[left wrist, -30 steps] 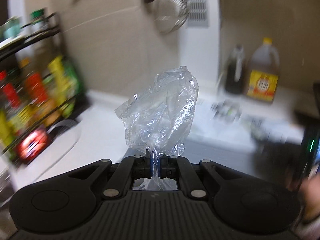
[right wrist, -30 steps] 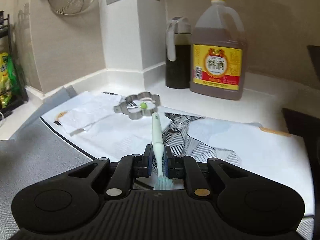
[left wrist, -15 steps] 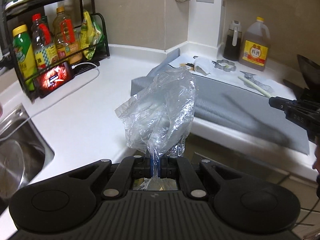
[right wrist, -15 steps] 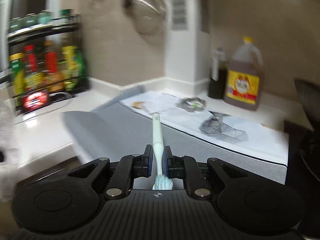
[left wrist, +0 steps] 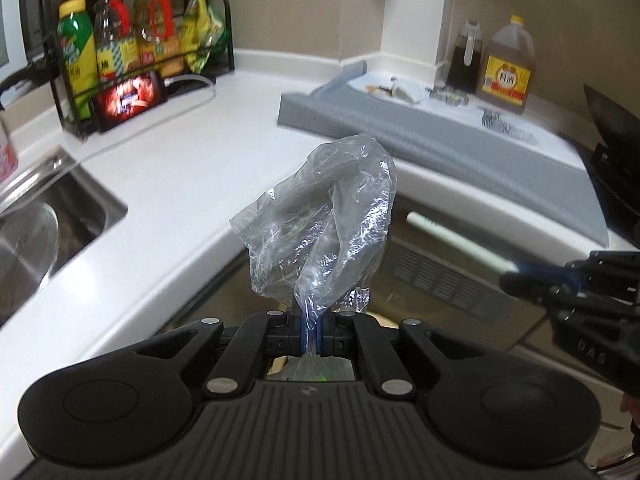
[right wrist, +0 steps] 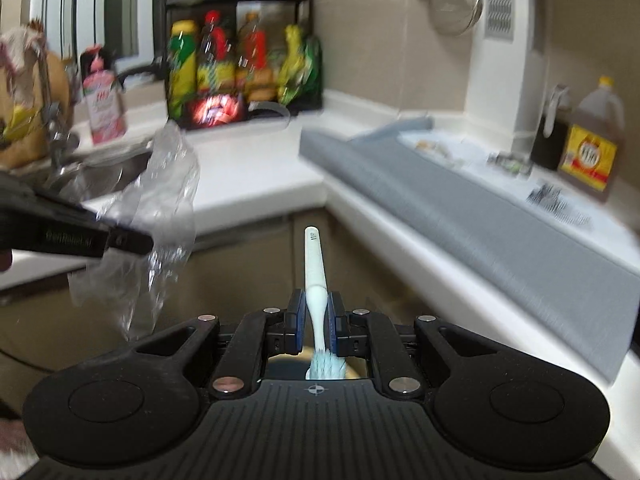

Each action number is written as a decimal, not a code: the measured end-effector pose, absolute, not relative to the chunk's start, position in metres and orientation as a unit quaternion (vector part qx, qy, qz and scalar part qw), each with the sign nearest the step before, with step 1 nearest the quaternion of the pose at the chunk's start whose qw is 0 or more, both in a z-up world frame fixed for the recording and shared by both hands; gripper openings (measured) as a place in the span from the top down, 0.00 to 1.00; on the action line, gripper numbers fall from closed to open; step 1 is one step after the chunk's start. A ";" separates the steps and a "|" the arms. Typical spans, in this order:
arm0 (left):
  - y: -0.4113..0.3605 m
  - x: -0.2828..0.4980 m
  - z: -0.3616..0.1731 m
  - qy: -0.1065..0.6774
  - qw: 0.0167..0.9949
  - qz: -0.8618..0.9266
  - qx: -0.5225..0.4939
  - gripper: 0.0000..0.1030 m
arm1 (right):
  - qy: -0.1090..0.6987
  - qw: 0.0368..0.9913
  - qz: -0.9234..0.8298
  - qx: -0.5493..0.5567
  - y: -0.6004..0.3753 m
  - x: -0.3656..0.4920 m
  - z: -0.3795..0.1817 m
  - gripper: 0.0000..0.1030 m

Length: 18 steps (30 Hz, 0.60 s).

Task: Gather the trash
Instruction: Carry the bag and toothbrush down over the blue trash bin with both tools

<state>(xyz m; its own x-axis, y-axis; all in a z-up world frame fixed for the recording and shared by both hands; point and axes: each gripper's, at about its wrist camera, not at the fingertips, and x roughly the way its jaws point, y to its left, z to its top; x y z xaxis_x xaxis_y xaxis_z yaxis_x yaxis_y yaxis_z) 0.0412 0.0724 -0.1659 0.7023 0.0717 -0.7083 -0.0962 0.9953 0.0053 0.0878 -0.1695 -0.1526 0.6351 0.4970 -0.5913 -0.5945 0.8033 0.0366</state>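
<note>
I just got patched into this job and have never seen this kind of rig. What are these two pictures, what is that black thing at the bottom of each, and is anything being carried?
There is no robot arm here: a person holds a two-finger gripper in each hand, and each gripper carries a fisheye camera looking along its fingers. The black shape at the bottom is the gripper's own body.

The left view shows the left gripper shut on a clear plastic bag. The right view shows the right gripper shut on a toothbrush, bristles toward the camera.

Both hang off the edge of a white counter with a sink, a bottle rack and a grey mat.
</note>
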 end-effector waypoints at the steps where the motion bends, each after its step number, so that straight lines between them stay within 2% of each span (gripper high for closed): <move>1: 0.073 0.039 -0.170 0.388 0.920 0.046 -0.017 0.96 | 0.311 0.897 0.303 -0.080 -0.168 0.085 -0.157 0.88; 9: 0.073 0.033 -0.197 0.418 0.907 0.045 -0.021 0.96 | 0.357 0.874 0.312 -0.105 -0.158 0.068 -0.188 0.88; 18: 0.069 0.035 -0.214 0.445 0.894 0.035 -0.028 0.96 | 0.364 0.864 0.323 -0.128 -0.148 0.065 -0.196 0.88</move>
